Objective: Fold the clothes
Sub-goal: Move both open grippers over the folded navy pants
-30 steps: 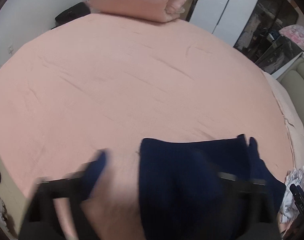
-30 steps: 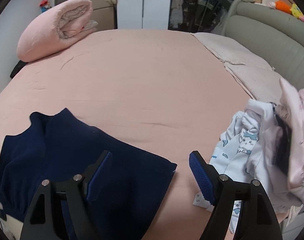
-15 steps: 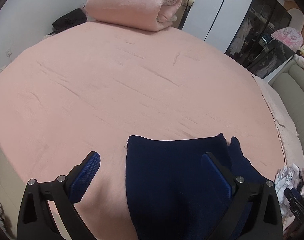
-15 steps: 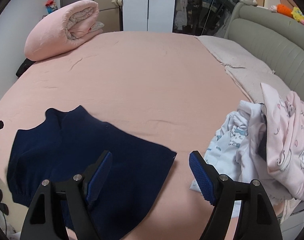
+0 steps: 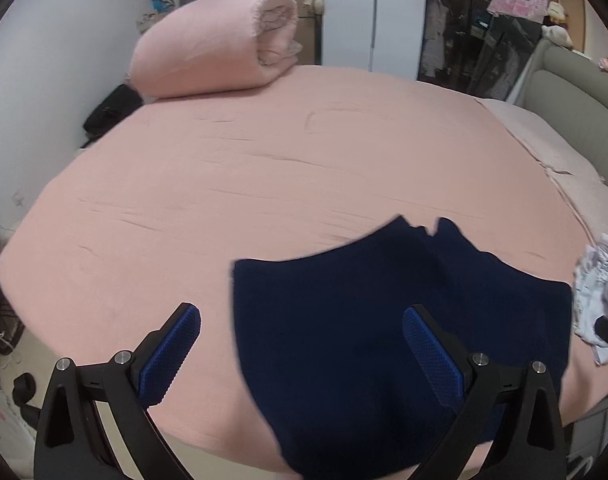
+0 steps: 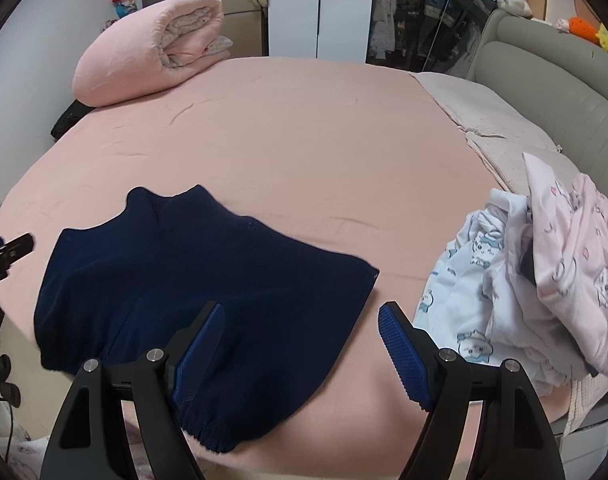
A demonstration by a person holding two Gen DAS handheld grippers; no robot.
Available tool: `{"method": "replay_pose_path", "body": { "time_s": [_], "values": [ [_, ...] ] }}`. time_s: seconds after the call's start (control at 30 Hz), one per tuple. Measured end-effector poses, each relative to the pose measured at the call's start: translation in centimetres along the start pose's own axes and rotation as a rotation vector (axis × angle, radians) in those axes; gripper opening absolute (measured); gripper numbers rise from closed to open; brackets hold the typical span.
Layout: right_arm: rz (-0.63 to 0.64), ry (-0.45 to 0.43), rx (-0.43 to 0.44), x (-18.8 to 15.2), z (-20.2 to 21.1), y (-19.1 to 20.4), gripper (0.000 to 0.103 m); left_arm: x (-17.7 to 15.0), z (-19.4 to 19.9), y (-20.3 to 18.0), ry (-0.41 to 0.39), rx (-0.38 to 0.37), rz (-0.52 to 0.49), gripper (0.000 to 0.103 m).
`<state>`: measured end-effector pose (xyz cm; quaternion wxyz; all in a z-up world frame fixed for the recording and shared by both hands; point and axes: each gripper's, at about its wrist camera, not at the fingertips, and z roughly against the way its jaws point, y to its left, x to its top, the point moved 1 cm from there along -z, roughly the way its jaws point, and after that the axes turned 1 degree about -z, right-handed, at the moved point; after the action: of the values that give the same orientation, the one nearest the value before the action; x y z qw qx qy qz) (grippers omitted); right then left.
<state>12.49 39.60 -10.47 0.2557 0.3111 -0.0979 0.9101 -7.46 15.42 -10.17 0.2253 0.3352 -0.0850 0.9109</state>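
A navy knit garment lies folded flat on the pink bed near its front edge, its ribbed hem hanging slightly over the edge. My left gripper hovers open above the garment's left side with nothing between its blue pads. My right gripper stands open over the garment's right corner, also holding nothing. The tip of the left gripper shows at the far left of the right wrist view.
A pile of unfolded white and pink printed clothes sits at the bed's right edge. A rolled pink quilt lies at the far left corner. A grey headboard runs along the right; wardrobes stand behind.
Both grippers have pulled back and risen from the navy garment, which stays lying on the bed. The left view has swung to the right and steadied after blur.
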Motion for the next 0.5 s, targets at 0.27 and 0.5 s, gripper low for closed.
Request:
{"method": "replay_pose_path", "body": {
  "time_s": [0.27,0.5],
  "values": [
    [-0.035,0.032,0.014,-2.3,1.2,-1.2,0.079,-1.3,0.3,-3.8,0.007,-0.022,-0.112,0.103],
    [-0.186,0.073,0.099,-5.4,0.8,-3.2,0.079,-3.3,0.0,-8.2,0.008,-0.013,-0.268,0.103]
  ]
}}
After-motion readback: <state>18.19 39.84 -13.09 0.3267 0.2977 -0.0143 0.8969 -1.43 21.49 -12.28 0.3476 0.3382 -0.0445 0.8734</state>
